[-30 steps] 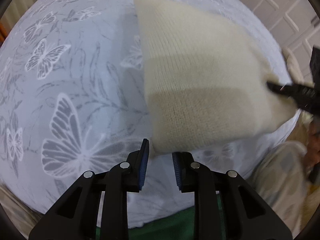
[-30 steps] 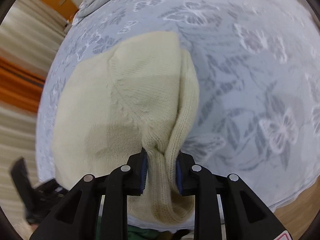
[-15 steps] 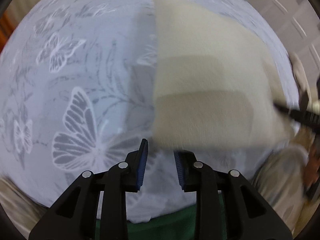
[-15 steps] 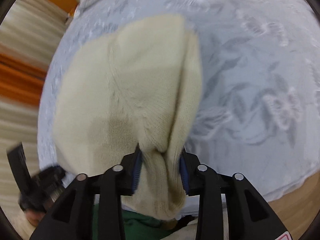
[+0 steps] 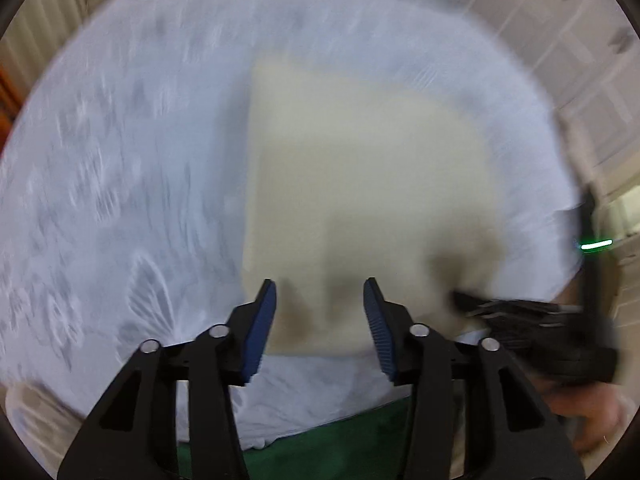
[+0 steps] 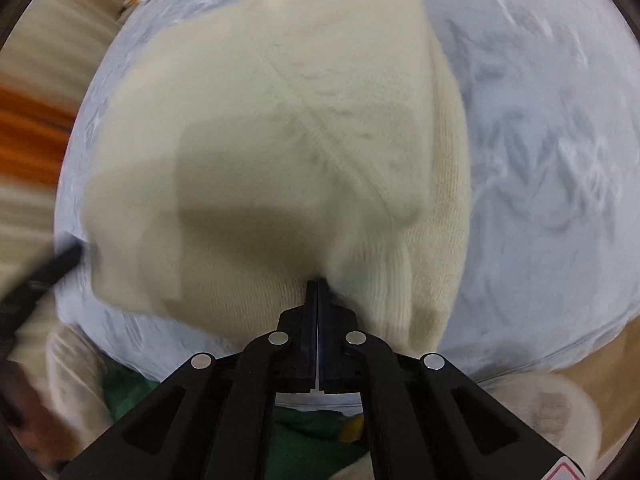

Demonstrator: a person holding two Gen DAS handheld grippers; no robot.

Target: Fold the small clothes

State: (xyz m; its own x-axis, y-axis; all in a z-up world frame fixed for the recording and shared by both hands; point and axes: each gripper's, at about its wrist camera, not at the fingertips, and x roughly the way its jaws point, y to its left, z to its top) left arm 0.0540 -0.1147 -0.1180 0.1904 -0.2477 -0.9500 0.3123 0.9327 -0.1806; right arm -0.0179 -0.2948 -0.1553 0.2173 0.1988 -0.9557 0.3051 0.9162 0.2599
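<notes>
A cream knitted garment (image 5: 360, 168) lies folded on a pale sheet with a butterfly print (image 5: 120, 140); both views are blurred by motion. My left gripper (image 5: 320, 300) hovers over the garment's near edge. Its jaws are opening, the cloth lies below them, and the pads do not press on it. My right gripper (image 6: 317, 286) is shut, blue pads together, with its tips at the garment (image 6: 280, 120) beside the folded sleeve (image 6: 440, 200). I see no cloth between the pads. The right gripper (image 5: 464, 300) also shows at the garment's near right corner.
The sheet (image 6: 540, 120) covers a bed that ends just below the grippers. Green fabric (image 5: 360, 420) sits at the near edge. White panelled doors (image 5: 580, 80) stand at the right. A hand (image 5: 580, 408) holds the right gripper. Orange and beige stripes (image 6: 28, 132) lie left.
The right gripper let go of the sleeve it pinched and closed fully. The left gripper's jaws widened, and it moved from beside the garment to over its near edge.
</notes>
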